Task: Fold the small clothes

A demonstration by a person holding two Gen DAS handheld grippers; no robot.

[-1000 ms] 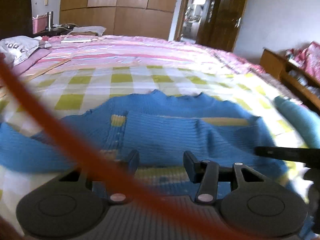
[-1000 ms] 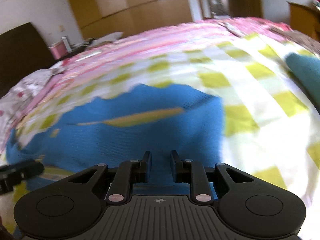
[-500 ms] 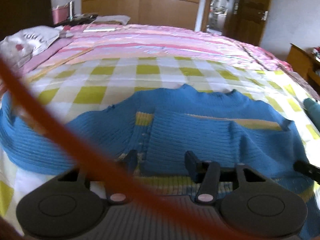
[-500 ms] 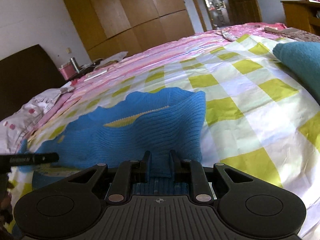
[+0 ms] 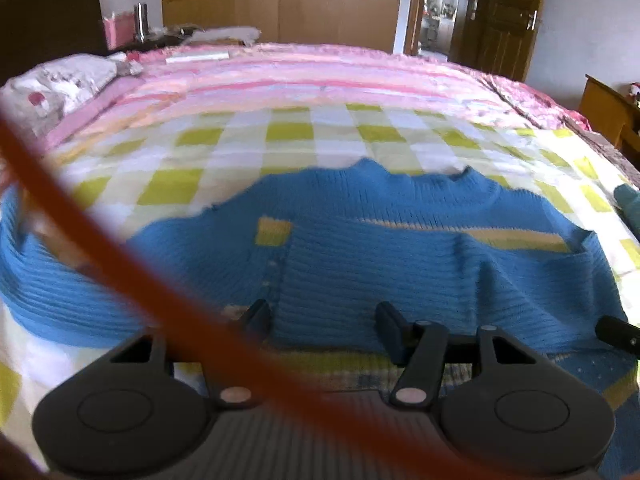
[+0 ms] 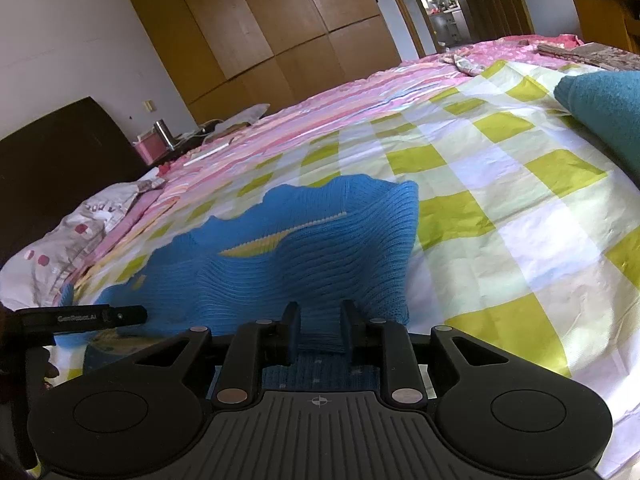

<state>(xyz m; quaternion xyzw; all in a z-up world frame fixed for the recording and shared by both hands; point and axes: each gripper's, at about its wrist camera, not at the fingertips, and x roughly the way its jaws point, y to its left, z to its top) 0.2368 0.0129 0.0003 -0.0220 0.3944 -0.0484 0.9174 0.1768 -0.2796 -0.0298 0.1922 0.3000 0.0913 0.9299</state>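
Left gripper (image 5: pixel 320 320) jaws apart over blue sweater (image 5: pixel 400 264); right gripper (image 6: pixel 320 330) pinching sweater hem; checked bedspread (image 6: pixel 500 200), wooden wardrobe (image 6: pixel 260 28).

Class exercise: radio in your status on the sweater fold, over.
Left gripper open over sweater. Right gripper opening, sweater hem between fingers. Orange cable crosses left view.

Two low wrist views, facing across the bed (image 5: pixel 320 120) – sharing blue sweater (image 6: pixel 304 256)
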